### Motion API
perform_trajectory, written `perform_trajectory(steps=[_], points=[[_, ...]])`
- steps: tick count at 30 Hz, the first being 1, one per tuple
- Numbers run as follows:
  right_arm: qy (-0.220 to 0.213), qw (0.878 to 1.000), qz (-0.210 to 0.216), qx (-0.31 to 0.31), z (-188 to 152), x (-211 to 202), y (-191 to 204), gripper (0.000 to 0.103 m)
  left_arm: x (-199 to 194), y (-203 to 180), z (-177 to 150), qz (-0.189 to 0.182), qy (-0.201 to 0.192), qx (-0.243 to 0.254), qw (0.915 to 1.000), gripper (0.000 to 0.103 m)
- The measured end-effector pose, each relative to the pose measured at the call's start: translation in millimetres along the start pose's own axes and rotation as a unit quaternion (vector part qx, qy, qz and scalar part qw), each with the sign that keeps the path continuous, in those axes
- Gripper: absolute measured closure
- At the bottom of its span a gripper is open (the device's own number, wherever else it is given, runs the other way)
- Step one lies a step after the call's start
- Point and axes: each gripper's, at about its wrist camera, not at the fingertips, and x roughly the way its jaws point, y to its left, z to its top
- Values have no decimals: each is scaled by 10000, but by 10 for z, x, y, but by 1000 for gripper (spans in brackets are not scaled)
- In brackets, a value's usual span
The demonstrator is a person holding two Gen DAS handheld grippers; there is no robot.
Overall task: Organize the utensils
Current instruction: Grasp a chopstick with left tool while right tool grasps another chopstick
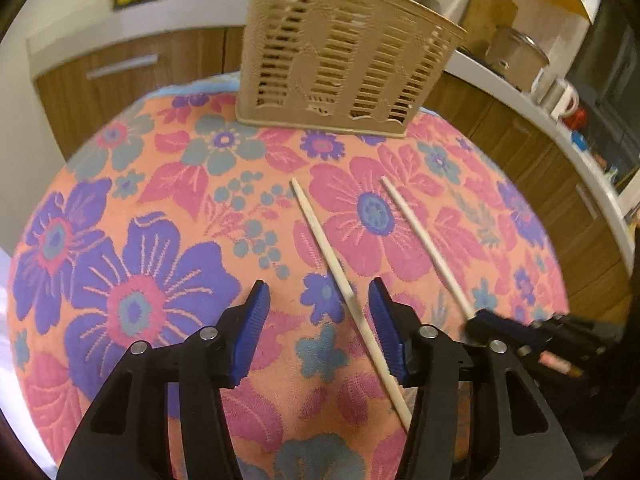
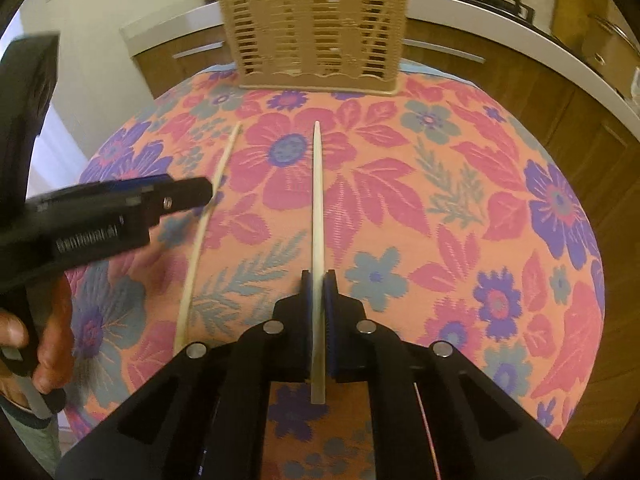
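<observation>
Two pale chopsticks lie on a round table under a floral cloth [image 1: 168,184]. In the left wrist view, one chopstick [image 1: 320,236] passes between the blue pads of my left gripper [image 1: 317,284], close to the right pad [image 1: 386,328]. That gripper is open and neither pad presses on the stick. My right gripper [image 2: 319,274] is shut on the other chopstick [image 2: 317,200], which points straight toward the basket. A beige slotted utensil basket [image 1: 340,60] stands upright at the table's far edge. The left gripper [image 2: 200,192] shows from the side over the other chopstick [image 2: 224,164].
Wooden cabinets with a white counter [image 1: 520,92] wrap around behind the table. A metal pot [image 1: 516,52] and a white mug [image 1: 560,96] sit on it at the right. A person's hand [image 2: 52,344] holds the left gripper's handle at the left edge.
</observation>
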Motion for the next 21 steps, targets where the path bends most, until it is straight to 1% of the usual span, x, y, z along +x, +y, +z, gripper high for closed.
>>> perform_trajectory(steps=[2,4,6,8,9,11,12,15,17,19,21], points=[[5,9999,-36,117,-7,-19,-77,99,29,-115,-24,268,23,270,9993,49],[10,9997,-54,221,-17,-36,-145,99,71,-242,-62,588,33,614,9964,49],[32,9993,-37,378,-28,-55,-231,99,93,-325,-99,822,-4,880,9927,50],[52,9989,-76,451,-38,-65,-281,99,80,-344,-114,751,-12,942,9927,64],[60,9988,-94,474,-36,-65,-302,99,74,-350,-118,785,-6,1003,9919,69],[69,9986,-98,523,-43,-76,-335,99,57,-328,-122,792,-10,1064,9912,82],[67,9985,-89,544,-43,-83,-347,99,50,-313,-126,790,-27,1066,9912,86],[68,9982,-81,594,-46,-102,-363,99,22,-243,-156,722,-150,1082,9914,92],[117,9975,-5,695,-41,-99,-385,99,6,-217,-164,715,-166,1108,9911,99],[148,9968,9,785,-35,-101,-416,99,-20,-166,-169,606,-154,1083,9921,99],[164,9964,-65,835,-38,-101,-455,99,-52,-89,-171,499,-139,984,9938,99]])
